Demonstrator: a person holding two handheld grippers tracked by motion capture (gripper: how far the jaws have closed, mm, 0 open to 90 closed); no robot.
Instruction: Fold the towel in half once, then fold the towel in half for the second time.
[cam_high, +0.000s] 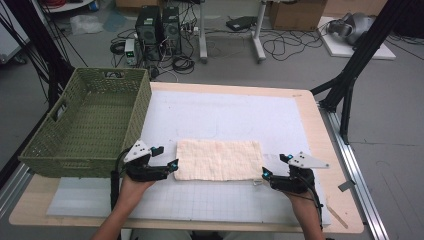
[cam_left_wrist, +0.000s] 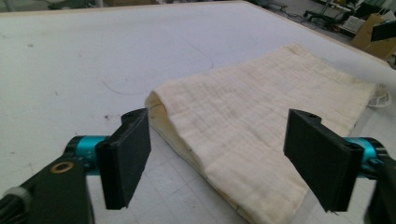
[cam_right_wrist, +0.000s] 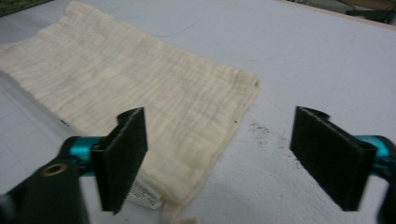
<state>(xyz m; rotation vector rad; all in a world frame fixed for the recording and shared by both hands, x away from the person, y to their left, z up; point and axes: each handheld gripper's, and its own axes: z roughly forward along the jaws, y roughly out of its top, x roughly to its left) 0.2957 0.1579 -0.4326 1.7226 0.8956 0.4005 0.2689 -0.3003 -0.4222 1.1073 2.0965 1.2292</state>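
The folded cloth (cam_high: 219, 160) lay flat on the table (cam_high: 310, 120), between both grippers, apparently just released. The left gripper (cam_high: 168, 159) and right gripper (cam_high: 274, 166) stood open, jaws clear of its ends.

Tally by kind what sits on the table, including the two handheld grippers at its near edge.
Folded cream cloth: 1
Green woven basket: 1
White mat: 1
Grippers, both open: 2, left gripper, right gripper
Total: 5
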